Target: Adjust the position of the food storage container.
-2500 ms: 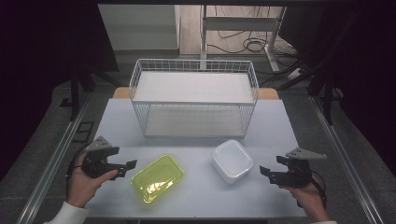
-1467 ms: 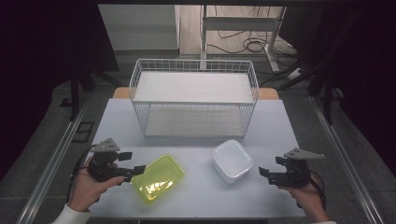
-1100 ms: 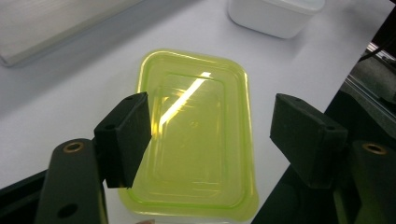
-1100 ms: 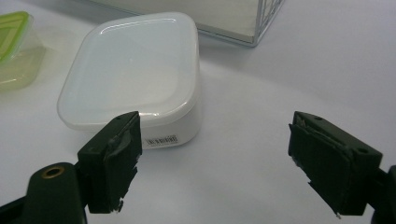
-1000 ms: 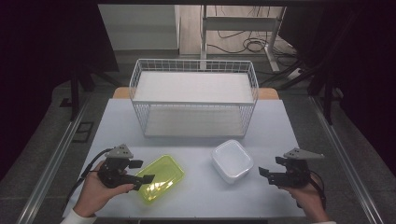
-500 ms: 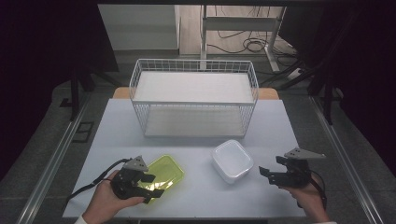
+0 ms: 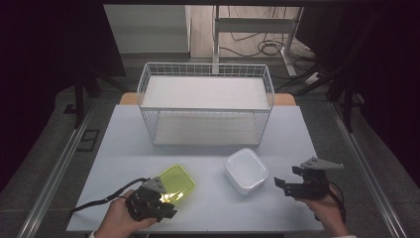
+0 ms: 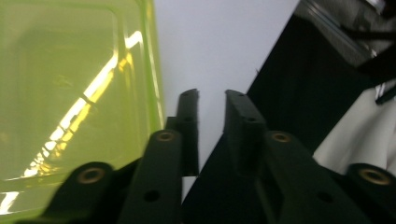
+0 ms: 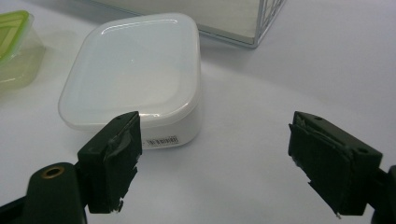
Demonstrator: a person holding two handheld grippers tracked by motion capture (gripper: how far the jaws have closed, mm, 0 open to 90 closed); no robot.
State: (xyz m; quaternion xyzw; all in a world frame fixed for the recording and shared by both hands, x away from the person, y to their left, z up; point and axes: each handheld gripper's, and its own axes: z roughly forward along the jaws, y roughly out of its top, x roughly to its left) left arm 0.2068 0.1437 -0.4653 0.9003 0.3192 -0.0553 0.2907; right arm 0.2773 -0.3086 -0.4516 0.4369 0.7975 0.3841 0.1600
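The desk [image 7: 124, 148] is pale and wide, and I take the wire basket [image 7: 205, 106] standing at its far middle as my landmark. The basket is white, with a flat white shelf across its top, and both boxes lie on my side of it.

The white lidded box [image 7: 246, 170] sits in front of the basket's right half, apart from its wire. In the right gripper view the same box [image 9: 133, 77] lies just ahead of my right tongs [image 9: 233, 158], closer to their left jaw, and the basket's corner [image 9: 266, 18] shows behind it. These tongs stand wide, with nothing between them; from above they [image 7: 289, 186] hover on the side of the white box away from the green one, not touching it.

The yellow-green box [image 7: 174, 182] lies in front of the basket's left half, nearer to me than the white box. My left tongs [image 7: 166, 204] are at its near edge. Their jaws have just been closing and now stand narrow; in the left gripper view they [image 8: 211, 100] show only bare desk between them, with the green box [image 8: 70, 93] just beside one jaw.
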